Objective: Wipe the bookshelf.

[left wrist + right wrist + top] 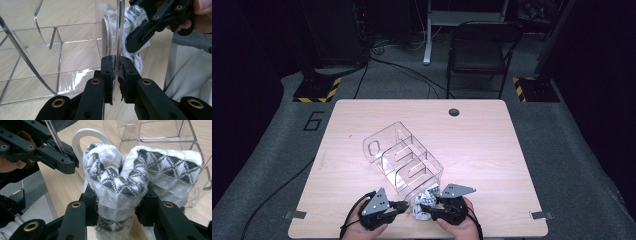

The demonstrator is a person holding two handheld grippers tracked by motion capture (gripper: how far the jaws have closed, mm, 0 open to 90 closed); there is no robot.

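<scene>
High view: a light wooden table [362,120] fills the middle of the frame, with dark floor, a black chair [482,47] and stands behind it. At the table's centre lies a clear plastic organizer [404,160] with several dividers, running diagonally from upper left toward lower right. Two hands enter from the bottom edge, each holding a black gripper with a grey three-cornered plate on top. The left gripper [404,205] sits at bottom centre-left, the right gripper [426,206] just beside it at bottom centre-right. Between them, touching the organizer's near end, is a bundle of black-and-white patterned cloth [424,202].

Left gripper view: its fingers [107,75] rise from the bottom centre and are closed on a thin upright wall of the organizer [50,50], the clear edge pinched between the two pads. A pale ring [106,30] shows through the plastic at upper centre. The cloth [136,60] hangs just right of the wall, with the right gripper [140,40] clamped on it at upper right.

Right gripper view: its fingers [90,202] squeeze the cloth [120,182] from both sides, so the bundle bulges upward in two white lobes with black zigzag weave. The pale ring [82,135] arches behind it at upper centre-left. The left gripper [63,161] appears at upper left, holding the clear wall.
</scene>
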